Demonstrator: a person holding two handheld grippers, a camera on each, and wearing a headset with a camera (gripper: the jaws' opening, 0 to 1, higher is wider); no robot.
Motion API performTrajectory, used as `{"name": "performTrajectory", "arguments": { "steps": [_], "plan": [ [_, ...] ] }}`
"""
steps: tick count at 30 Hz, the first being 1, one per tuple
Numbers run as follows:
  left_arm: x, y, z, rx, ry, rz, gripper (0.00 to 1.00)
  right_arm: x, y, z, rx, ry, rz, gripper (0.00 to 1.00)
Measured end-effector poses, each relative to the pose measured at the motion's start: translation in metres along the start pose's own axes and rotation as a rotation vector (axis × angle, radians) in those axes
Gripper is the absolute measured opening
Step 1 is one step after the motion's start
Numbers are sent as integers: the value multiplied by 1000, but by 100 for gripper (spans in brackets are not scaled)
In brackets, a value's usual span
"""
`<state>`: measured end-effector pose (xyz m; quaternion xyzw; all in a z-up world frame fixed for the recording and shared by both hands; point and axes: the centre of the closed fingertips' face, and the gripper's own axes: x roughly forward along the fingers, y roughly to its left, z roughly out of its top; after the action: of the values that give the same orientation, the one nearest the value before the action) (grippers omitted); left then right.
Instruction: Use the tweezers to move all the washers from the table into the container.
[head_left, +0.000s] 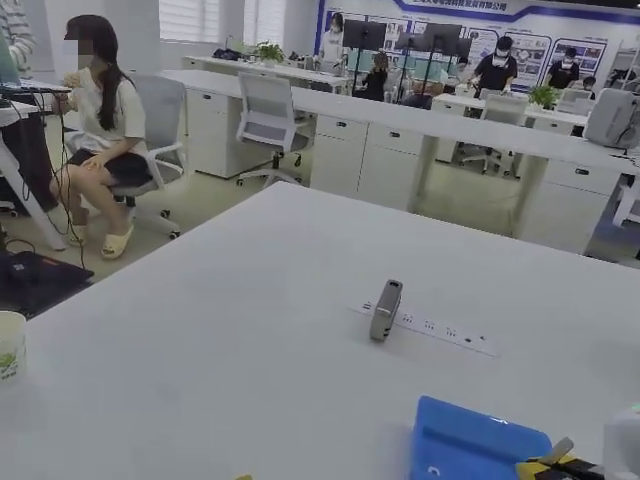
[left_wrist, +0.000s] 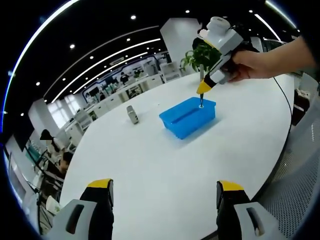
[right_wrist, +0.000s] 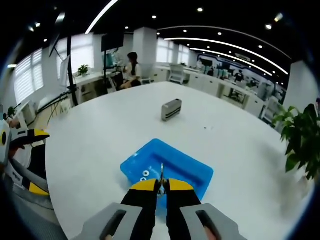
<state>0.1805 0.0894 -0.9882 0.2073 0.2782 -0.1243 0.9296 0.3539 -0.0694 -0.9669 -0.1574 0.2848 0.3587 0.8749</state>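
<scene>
In the head view the blue container (head_left: 470, 440) sits on the white table (head_left: 230, 360) at the bottom edge, and the yellow-and-black tip of the right gripper (head_left: 550, 465) touches or overlaps its right-hand corner; I cannot tell its opening from here. Beyond the container, farther from the tool, a small grey device (head_left: 385, 310) stands on end at one end of a white power strip (head_left: 445, 330), and a paper cup (head_left: 9, 345) is far off to the left. In the left gripper view the left gripper (left_wrist: 165, 192) has its 2 yellow-tipped jaws spread wide with nothing between them, above bare table. Ahead of it and to the right, a hand (left_wrist: 245, 65) holds the right gripper, from whose tip the tweezers (left_wrist: 201, 101) point down into the container's far end; a plant (left_wrist: 200, 55) stands behind that tool. In the right gripper view the 2 jaws are pressed almost together, clamping the tweezers, whose thin tips reach forward over the inside of the container directly in front. Whether the tips pinch anything is too small to tell. 2 washers (right_wrist: 145, 174) lie on the container's floor just left of the tweezers' tips. The grey device is well ahead, past the container, and the left gripper shows far to the left.
</scene>
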Motion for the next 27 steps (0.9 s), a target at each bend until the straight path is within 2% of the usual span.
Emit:
{"name": "performTrajectory", "arguments": {
  "steps": [4,8,15,19,27],
  "plan": [
    [0,0,-1,-2,6,0,87,12,-4,1,-21,11,-6,2],
    [1,-1,-1,-2,8,-4,87,27,-8,-9,-32,47,-10,2],
    [2,-1,-3,2,22,-9,86,45,-4,-34,-18,114,3,2],
    [2,-3,-4,11,29,-14,86,50,0,-44,-17,140,13,2],
    [3,-6,-6,22,39,-27,86,52,-4,-42,-5,137,12,2]
  ]
}}
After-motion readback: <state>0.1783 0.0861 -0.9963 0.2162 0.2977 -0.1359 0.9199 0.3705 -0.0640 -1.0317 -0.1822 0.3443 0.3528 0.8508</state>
